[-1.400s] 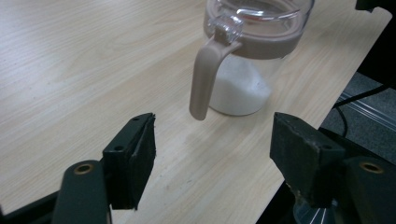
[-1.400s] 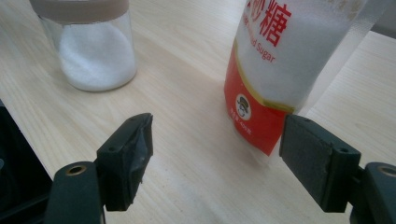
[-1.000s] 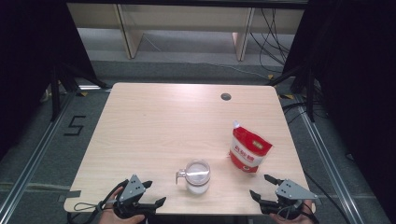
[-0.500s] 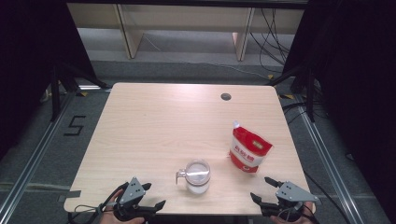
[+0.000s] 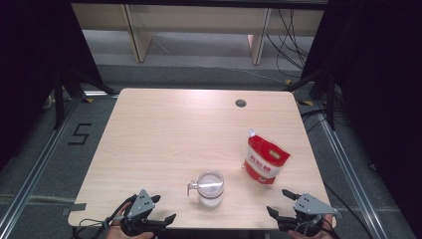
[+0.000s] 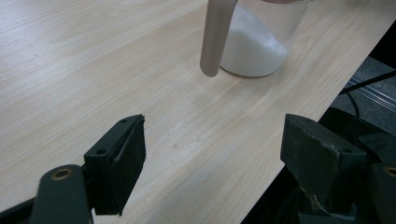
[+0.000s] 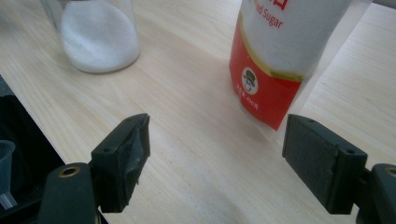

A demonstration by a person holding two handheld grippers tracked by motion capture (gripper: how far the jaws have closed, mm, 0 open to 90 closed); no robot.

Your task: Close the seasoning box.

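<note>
Your pale wood worktop (image 5: 164,134) carries a clear jar (image 5: 210,187) already partly filled with sugar, just ahead of your left claw (image 5: 161,209). The sugar pouch (image 5: 265,160) stands ahead of your right claw (image 5: 279,201). Both claws are spread and empty, so any pouring, I judge, remains.

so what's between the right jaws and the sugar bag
Nothing: bare table between the right gripper and the sugar bag, per the right gripper view.
</note>
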